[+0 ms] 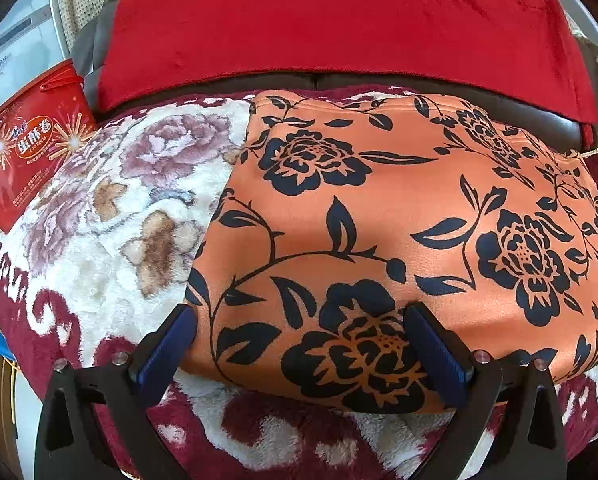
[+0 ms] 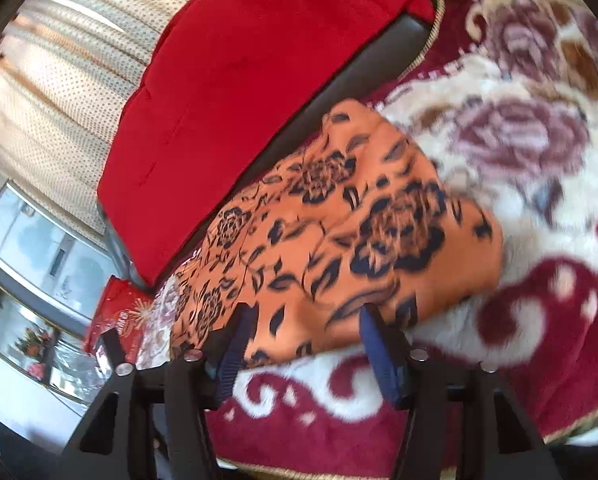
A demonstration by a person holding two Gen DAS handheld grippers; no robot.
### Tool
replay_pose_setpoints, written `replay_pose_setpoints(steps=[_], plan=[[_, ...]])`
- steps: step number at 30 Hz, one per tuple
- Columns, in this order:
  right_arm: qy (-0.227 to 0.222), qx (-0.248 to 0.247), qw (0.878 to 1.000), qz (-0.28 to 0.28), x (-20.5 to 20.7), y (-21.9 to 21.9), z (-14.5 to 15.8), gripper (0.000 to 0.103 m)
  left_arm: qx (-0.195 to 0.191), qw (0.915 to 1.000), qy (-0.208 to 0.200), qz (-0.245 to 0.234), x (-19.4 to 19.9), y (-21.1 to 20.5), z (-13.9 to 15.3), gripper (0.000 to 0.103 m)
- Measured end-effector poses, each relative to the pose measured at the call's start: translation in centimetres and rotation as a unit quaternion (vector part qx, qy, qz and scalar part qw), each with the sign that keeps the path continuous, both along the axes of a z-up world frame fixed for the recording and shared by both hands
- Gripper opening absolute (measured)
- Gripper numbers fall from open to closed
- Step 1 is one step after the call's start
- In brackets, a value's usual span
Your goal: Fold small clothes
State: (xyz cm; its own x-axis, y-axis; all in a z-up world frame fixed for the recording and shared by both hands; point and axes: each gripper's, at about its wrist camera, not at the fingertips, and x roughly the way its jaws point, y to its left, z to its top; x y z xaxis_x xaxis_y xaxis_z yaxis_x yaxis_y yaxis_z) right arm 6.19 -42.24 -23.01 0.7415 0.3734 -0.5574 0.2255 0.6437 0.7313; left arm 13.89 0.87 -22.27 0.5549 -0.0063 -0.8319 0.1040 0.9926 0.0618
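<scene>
**Inspector:** Item under task: one orange garment (image 1: 399, 216) with a black floral print; it lies flat on a plush floral blanket (image 1: 111, 220) of cream and maroon, which covers a dark sofa seat (image 1: 531, 112); the near edge of the cloth is thick and rounded, consistent with a fold; behind it a red cloth (image 1: 339, 20) is draped over the sofa back.

**Clerk:** Left tool?

**Inspector:** The left gripper (image 1: 299, 320) has its jaws spread wide; the blue pads (image 1: 435, 348) straddle the garment's near left corner; the left-hand pad sits at the cloth's edge, the other over the print; nothing is pinched between them.

**Clerk:** Right tool?

**Inspector:** The right gripper (image 2: 307, 324) likewise has its jaws spread, holding nothing; its view is blurred; the fingertips (image 2: 375, 320) stand at the near hem of the garment (image 2: 339, 232); contact with the cloth cannot be confirmed; the blanket (image 2: 519, 184) fills the right of that view.

**Clerk:** Surroundings?

**Inspector:** A red snack bag (image 1: 31, 148) with printed lettering lies at the blanket's far left edge, well apart from the garment; a cream dotted curtain (image 2: 59, 92) hangs beyond the sofa.
</scene>
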Motion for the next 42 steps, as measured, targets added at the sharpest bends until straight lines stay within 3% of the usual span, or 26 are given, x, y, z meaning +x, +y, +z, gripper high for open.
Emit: replay_pose_setpoints(steps=[10, 16, 21, 28, 32, 38, 40, 42], plan=[[0.042, 0.097, 0.994, -0.027, 0.8, -0.7, -4.3, 0.068, -0.039, 0.9992, 0.005, 0.002, 0.4, 1.0, 0.5, 0.103], [0.011, 0.139, 0.988, -0.063, 2.2, -1.6, -5.7, 0.069, -0.063, 0.9962, -0.06, 0.006, -0.6, 1.8, 3.1, 0.103], [-0.002, 0.128, 0.989, -0.076, 3.4, -2.1, -5.4, 0.069, -0.055, 0.9931, -0.103, -0.002, -1.3, 1.7, 4.4, 0.103], [0.03, 0.078, 0.993, -0.085, 1.9, -2.7, -3.5, 0.069, -0.054, 0.9939, -0.096, 0.0, -1.0, 1.7, 4.1, 0.103], [0.046, 0.101, 0.988, -0.103, 1.2, -4.0, -4.0, 0.069, -0.05, 0.9938, -0.099, -0.003, -1.3, 1.3, 4.0, 0.103], [-0.022, -0.048, 0.983, -0.176, -1.5, -3.8, 1.4, 0.069, -0.038, 0.9955, -0.086, -0.009, -1.0, 0.5, 3.1, 0.103], [-0.05, -0.11, 0.98, -0.158, -0.9, -2.3, 3.0, 0.069, -0.034, 0.9966, -0.074, -0.014, -0.8, 0.0, 2.6, 0.103], [-0.048, -0.125, 0.982, -0.136, 0.0, -1.4, 3.0, 0.067, -0.017, 0.9981, -0.054, -0.025, -0.6, -0.8, 1.6, 0.103]])
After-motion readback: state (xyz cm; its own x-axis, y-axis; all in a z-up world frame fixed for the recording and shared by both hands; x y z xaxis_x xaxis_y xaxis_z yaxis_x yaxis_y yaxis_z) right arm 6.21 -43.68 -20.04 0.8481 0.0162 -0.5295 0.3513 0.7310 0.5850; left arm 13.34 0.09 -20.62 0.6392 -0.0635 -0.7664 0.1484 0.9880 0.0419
